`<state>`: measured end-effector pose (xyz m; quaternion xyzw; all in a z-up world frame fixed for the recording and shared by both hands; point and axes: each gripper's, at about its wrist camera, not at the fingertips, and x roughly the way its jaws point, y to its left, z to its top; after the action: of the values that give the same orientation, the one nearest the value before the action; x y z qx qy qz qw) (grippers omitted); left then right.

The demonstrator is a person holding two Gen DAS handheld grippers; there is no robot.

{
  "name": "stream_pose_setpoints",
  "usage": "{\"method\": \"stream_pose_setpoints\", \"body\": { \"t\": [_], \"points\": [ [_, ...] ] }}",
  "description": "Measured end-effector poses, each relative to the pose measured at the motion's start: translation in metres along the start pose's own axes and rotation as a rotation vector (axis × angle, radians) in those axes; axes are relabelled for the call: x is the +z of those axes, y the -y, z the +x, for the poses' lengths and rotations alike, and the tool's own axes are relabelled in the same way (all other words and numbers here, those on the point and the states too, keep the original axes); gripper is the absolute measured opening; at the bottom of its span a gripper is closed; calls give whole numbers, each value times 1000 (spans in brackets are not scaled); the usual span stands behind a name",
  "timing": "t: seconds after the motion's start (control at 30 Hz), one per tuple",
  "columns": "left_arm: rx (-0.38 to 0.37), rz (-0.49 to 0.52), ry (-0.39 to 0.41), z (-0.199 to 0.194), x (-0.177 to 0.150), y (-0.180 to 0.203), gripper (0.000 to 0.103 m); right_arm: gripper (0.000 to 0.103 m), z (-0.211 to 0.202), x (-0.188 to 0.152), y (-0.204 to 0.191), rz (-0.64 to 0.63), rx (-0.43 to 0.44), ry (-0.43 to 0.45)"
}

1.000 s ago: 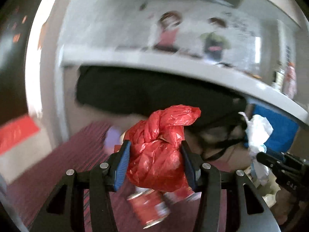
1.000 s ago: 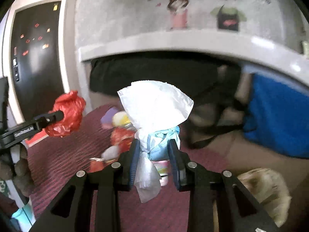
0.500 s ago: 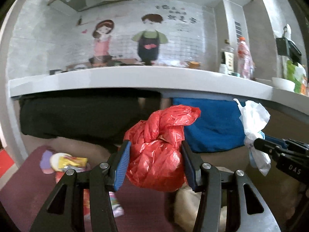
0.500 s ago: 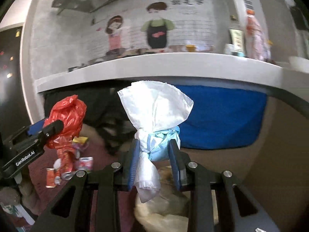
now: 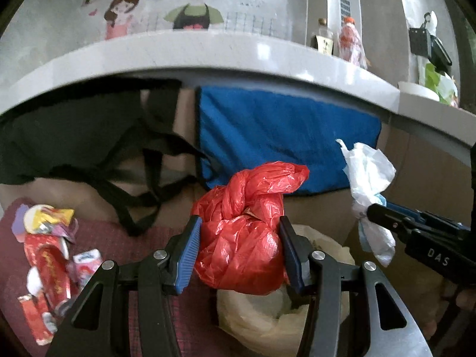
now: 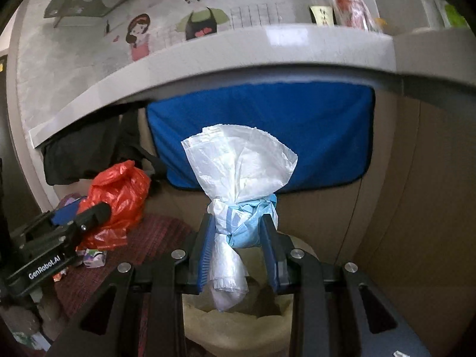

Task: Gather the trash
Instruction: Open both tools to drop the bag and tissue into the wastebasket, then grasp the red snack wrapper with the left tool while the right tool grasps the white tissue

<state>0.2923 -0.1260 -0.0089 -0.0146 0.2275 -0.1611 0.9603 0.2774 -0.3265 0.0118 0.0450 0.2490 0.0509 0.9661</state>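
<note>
While both hands hung over the lined bin [image 5: 324,321], the left gripper [image 5: 239,248] was pinching a crumpled red bag [image 5: 247,238] between its blue pads, and the right gripper [image 6: 238,248] was clamped on a white bag [image 6: 238,166] twisted up with something pale blue at the pinch. The bin sat directly beneath and a little ahead of each gripper; its pale liner showed under the fingers in both wrist views, so I judged the carrying step all but done and the dropping step in hand.

The next move, as I read it, called for each gripper to be centred over the mouth of the liner and then spread, one load at a time, so that neither bag caught on the other tool. The two grippers were near each other, the right one just off to the right of the left, with the white bag's tail dangling between them.

Room was tight ahead: the tabletop [image 5: 208,53] edge overhung the spot, with a blue cloth [image 6: 267,125] hanging below it straight in front and black straps to the left. Down to the left of the left gripper, loose wrappers [image 5: 50,264] lay on a dark red mat [image 6: 157,238], not yet gathered. Downward into the bin looked the only open path.
</note>
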Motion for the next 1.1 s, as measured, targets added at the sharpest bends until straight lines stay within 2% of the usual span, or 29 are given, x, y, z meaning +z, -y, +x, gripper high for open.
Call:
{"method": "stream_pose_setpoints", "body": {
  "t": [0.27, 0.37, 0.43, 0.47, 0.57, 0.7, 0.93, 1.1],
  "points": [
    [-42, -2, -59, 34, -7, 5, 52, 30, 28, -9, 7, -9, -28, -39],
    [-157, -22, -92, 48, -8, 3, 54, 32, 40, -13, 14, 2, -21, -60],
    [-185, -47, -150, 60, -8, -1, 62, 40, 47, -16, 21, 19, -2, -77],
    [-182, -56, -156, 61, -8, -4, 64, 48, 51, -17, 25, 35, 10, -88],
    [-184, -81, -159, 60, -7, -13, 65, 51, 54, -22, 35, 86, 8, -86],
    [-165, -119, -128, 46, 1, -32, 66, 51, 47, -23, 34, 75, -22, -75],
    [-63, -173, -76, 4, 3, -89, 66, 51, 29, -22, 7, 10, -32, -40],
    [28, -187, -52, -37, -8, -138, 66, 51, 22, -22, -24, -8, 19, -31]
  ]
}}
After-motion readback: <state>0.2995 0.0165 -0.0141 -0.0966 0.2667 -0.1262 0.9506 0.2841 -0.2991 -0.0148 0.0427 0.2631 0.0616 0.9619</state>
